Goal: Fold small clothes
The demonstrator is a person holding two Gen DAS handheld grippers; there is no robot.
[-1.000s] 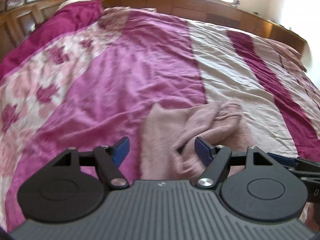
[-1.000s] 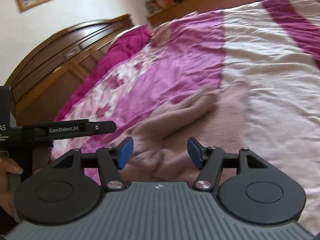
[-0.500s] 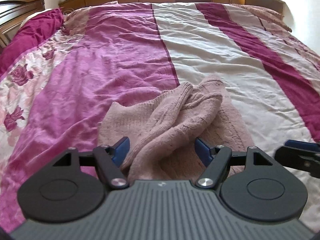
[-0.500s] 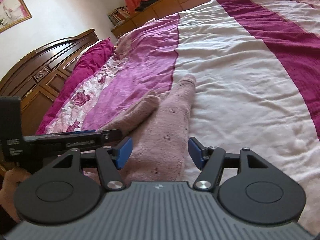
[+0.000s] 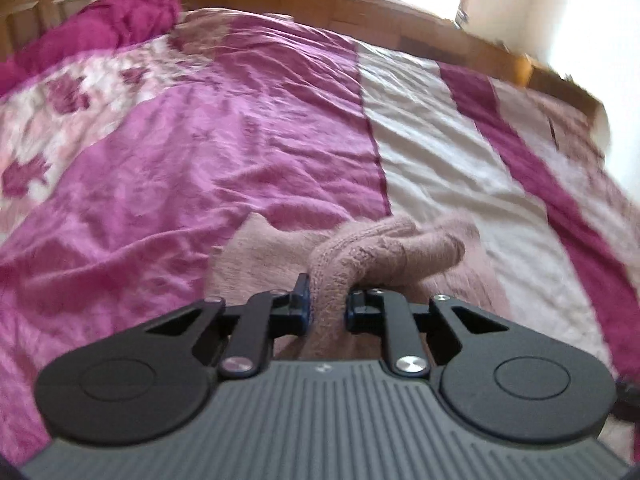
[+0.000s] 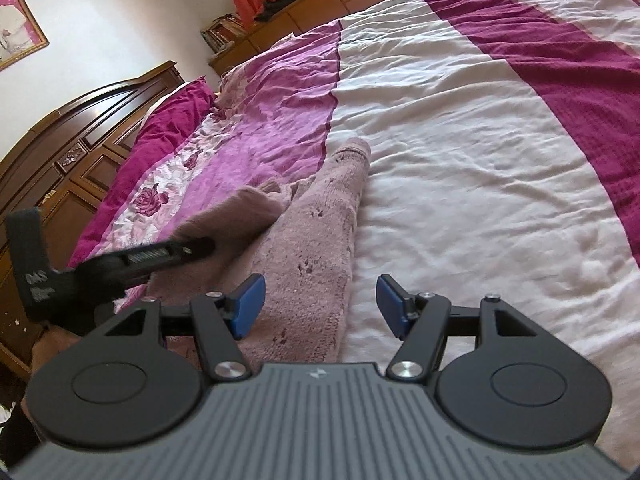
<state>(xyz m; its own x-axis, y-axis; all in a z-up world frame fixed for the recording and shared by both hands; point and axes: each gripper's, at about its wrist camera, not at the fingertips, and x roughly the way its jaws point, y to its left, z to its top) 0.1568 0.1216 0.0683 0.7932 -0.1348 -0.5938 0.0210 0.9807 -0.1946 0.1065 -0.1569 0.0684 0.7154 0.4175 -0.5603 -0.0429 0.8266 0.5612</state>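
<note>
A small dusty-pink knitted garment lies rumpled on the bed, where the magenta and cream stripes meet. My left gripper is shut on a raised fold of it and holds that fold lifted off the rest. In the right wrist view the garment stretches away as a long flat strip. My right gripper is open and empty just above the strip's near right edge. The left gripper shows there at the left, blurred, over the garment.
The bedspread has magenta, cream and dark red stripes, with a rose print at the left. A carved wooden headboard stands at the left. A wooden ledge runs along the far side.
My left gripper has closed on a fold of the garment and lifted it; it was open before. The right gripper has stayed open and shifted slightly right along the strip.
</note>
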